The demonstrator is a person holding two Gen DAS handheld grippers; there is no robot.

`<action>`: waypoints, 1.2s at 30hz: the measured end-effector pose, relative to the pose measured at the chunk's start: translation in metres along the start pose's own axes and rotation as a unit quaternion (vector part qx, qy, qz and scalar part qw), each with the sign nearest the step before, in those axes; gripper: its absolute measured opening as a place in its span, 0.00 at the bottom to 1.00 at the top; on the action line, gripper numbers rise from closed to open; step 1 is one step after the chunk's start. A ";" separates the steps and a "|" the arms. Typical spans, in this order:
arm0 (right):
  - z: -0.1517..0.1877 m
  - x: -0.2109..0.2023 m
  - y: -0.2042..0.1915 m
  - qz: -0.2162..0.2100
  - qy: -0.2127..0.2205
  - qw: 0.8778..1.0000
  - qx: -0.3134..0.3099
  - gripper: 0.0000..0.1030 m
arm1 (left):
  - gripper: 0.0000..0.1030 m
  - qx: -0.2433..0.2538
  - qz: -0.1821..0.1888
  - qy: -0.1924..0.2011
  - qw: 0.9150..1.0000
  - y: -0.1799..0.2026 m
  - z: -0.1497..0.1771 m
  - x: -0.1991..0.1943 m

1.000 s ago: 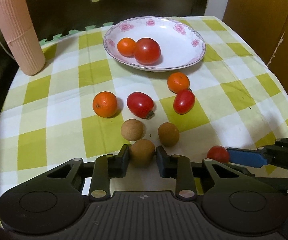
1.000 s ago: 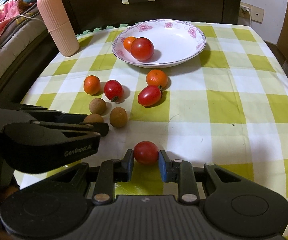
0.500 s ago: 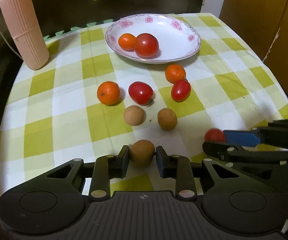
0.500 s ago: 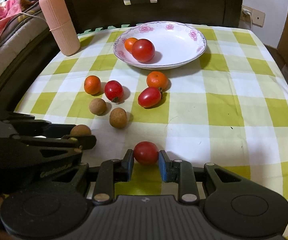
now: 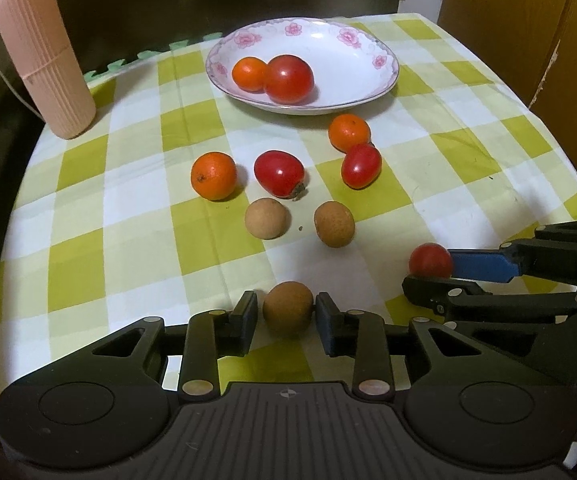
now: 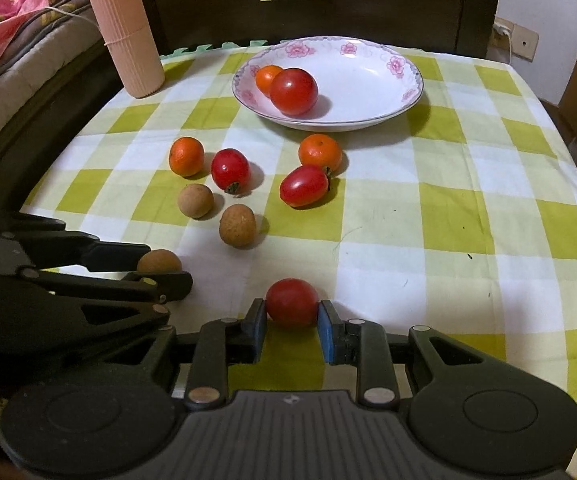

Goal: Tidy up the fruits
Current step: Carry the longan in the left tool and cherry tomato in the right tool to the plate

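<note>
My left gripper (image 5: 286, 313) is shut on a brown longan (image 5: 287, 307) near the table's front edge. My right gripper (image 6: 291, 309) is shut on a small red tomato (image 6: 291, 301), to the right of the left one. Each gripper shows in the other's view: the right gripper (image 5: 429, 276) with its tomato (image 5: 430, 259), the left gripper (image 6: 161, 273) with its longan (image 6: 158, 261). A flowered white plate (image 5: 384, 80) at the back holds an orange (image 5: 248, 74) and a large tomato (image 5: 288, 79). Loose on the cloth lie two oranges (image 5: 213, 175) (image 5: 348, 132), two tomatoes (image 5: 279, 173) (image 5: 361, 165) and two longans (image 5: 266, 218) (image 5: 334, 224).
A tall pink ribbed container (image 5: 42, 52) stands at the back left corner of the green-checked cloth (image 5: 468, 168). A dark drawer front (image 6: 328, 4) rises behind the table. Bedding (image 6: 4, 32) lies off the left edge, and a wooden panel (image 5: 528, 20) stands to the right.
My left gripper has drawn back from the loose fruit toward the near edge with the longan in it. The right gripper has barely moved and keeps the tomato.
</note>
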State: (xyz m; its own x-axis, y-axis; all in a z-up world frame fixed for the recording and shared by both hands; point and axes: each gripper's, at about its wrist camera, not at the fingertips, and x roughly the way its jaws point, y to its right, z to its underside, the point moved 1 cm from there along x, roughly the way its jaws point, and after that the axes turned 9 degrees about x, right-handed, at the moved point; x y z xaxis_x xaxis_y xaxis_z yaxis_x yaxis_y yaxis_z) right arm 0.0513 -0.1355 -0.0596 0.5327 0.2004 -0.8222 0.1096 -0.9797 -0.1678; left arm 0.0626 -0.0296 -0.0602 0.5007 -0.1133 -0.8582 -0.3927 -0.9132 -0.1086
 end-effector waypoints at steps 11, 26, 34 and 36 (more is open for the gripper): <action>-0.001 0.000 -0.001 0.003 0.002 1.000 -0.001 0.26 | 0.35 0.001 0.007 0.000 1.000 0.000 -0.001 -0.001; -0.014 -0.016 0.002 -0.011 0.026 0.999 0.016 0.26 | 0.35 -0.026 0.019 0.021 0.999 -0.008 -0.008 -0.015; -0.024 -0.019 -0.001 -0.010 0.036 0.999 0.020 0.26 | 0.34 -0.037 0.016 0.032 0.999 -0.013 -0.016 -0.020; -0.026 -0.020 -0.001 -0.010 0.040 0.999 0.023 0.26 | 0.33 -0.038 0.016 0.035 0.999 -0.014 -0.019 -0.021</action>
State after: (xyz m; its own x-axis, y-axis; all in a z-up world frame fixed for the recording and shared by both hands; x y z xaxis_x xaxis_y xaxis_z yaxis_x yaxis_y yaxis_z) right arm 0.0629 -0.1388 -0.0290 0.5959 0.2177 -0.7730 0.0833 -0.9741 -0.2101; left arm 0.0722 -0.0218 -0.0313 0.5428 -0.1676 -0.8230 -0.3504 -0.9357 -0.0405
